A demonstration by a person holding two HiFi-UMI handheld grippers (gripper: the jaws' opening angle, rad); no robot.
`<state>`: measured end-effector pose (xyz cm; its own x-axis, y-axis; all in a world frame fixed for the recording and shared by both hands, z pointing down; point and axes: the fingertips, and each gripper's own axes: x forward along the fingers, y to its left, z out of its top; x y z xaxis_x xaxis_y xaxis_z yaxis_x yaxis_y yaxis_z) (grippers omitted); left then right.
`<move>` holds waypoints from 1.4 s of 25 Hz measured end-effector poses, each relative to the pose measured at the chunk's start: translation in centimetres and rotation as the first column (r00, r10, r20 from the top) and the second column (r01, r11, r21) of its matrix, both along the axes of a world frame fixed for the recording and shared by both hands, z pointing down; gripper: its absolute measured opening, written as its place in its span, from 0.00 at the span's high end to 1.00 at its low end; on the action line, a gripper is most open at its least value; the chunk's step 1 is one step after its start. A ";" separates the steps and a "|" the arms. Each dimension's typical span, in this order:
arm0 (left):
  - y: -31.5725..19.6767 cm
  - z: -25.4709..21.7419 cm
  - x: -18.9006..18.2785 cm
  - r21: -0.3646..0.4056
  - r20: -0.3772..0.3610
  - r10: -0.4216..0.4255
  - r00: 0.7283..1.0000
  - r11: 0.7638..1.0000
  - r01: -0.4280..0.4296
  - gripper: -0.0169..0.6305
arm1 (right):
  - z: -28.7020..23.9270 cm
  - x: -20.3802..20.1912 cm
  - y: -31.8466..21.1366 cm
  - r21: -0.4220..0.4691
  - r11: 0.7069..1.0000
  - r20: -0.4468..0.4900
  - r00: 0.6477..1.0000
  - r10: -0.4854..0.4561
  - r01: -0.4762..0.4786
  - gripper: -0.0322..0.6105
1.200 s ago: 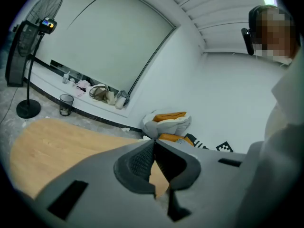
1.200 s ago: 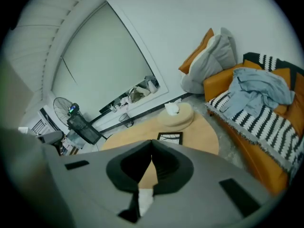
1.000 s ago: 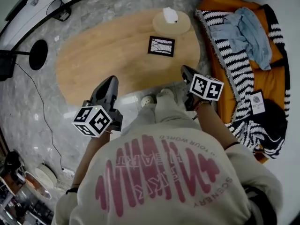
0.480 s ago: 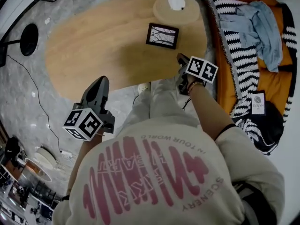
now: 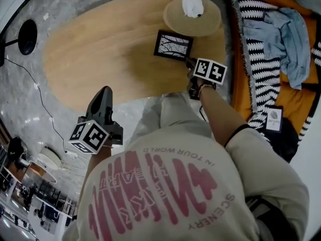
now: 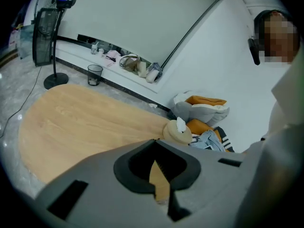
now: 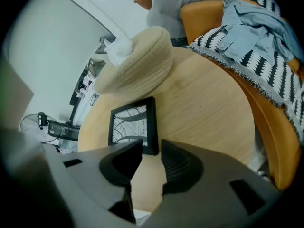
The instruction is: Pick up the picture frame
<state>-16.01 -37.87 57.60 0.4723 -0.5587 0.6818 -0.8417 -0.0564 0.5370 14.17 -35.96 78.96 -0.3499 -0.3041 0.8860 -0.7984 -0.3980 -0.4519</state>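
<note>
right claw (image 5: 189, 63) just opened wide, nothing between yet, angled down at picture frame (image 5: 173, 44) near corner, likely to straddle its edge | frame flat on bench (image 5: 100, 49) | left claw (image 5: 105, 91) closed, empty, idle

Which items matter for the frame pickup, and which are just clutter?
Job: picture frame; right gripper, fingers just opened, nothing between them; wooden table.
Clutter: tissue holder; striped blanket; blue garment.
</note>
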 end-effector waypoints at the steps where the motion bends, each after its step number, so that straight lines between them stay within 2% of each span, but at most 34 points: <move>1: -0.1 0.1 0.3 -0.007 -0.002 -0.007 1.000 1.000 0.007 0.97 | 0.3 0.1 -0.1 -0.014 1.000 0.003 1.000 0.021 -0.021 0.74; 4: -0.5 0.4 1.3 -0.027 -0.003 -0.012 1.000 1.000 0.011 0.97 | 1.2 0.2 -0.6 -0.052 0.997 -0.003 0.998 0.063 -0.063 0.72; 8: -1.0 0.1 1.7 -0.025 0.013 -0.037 0.999 0.999 0.037 0.97 | 2.1 -0.1 -0.9 -0.108 0.994 -0.041 0.999 0.008 -0.012 0.70; 9: -1.1 -0.1 1.7 -0.020 0.020 -0.041 0.999 0.999 0.042 0.97 | 2.2 0.0 -0.8 -0.123 0.992 -0.060 0.998 -0.002 -0.005 0.75; 12: -1.0 -0.7 1.7 -0.013 0.042 -0.056 0.998 0.998 0.057 0.97 | 2.3 0.2 -0.7 -0.145 0.989 -0.103 0.995 -0.017 0.002 0.76; 21: 1.7 -0.2 1.0 -0.026 0.059 -0.147 0.987 0.989 0.149 0.97 | 2.7 0.2 -0.8 -0.220 0.975 -0.198 0.980 -0.005 -0.040 0.76; 24: 2.1 -0.4 0.9 -0.026 0.060 -0.157 0.986 0.987 0.158 0.97 | 2.7 0.2 -0.8 -0.221 0.975 -0.192 0.981 -0.011 -0.032 0.76; 25: 2.1 -0.5 1.0 -0.025 0.060 -0.155 0.986 0.987 0.157 0.97 | 2.7 0.2 -0.8 -0.220 0.975 -0.181 0.983 -0.026 -0.014 0.77; 26: 2.1 -0.6 1.0 -0.024 0.059 -0.151 0.987 0.988 0.153 0.97 | 2.7 0.2 -0.8 -0.219 0.976 -0.170 0.984 -0.046 0.008 0.83; 29: 1.7 -1.1 0.9 -0.001 0.057 -0.135 0.989 0.991 0.135 0.97 | 2.6 0.1 -0.7 -0.216 0.975 -0.139 0.987 -0.079 0.047 0.83; 35: 2.7 -1.7 1.1 0.018 0.026 -0.082 0.996 0.997 0.081 0.97 | 2.0 0.3 1.0 -0.244 0.969 -0.121 0.993 -0.004 -0.026 0.84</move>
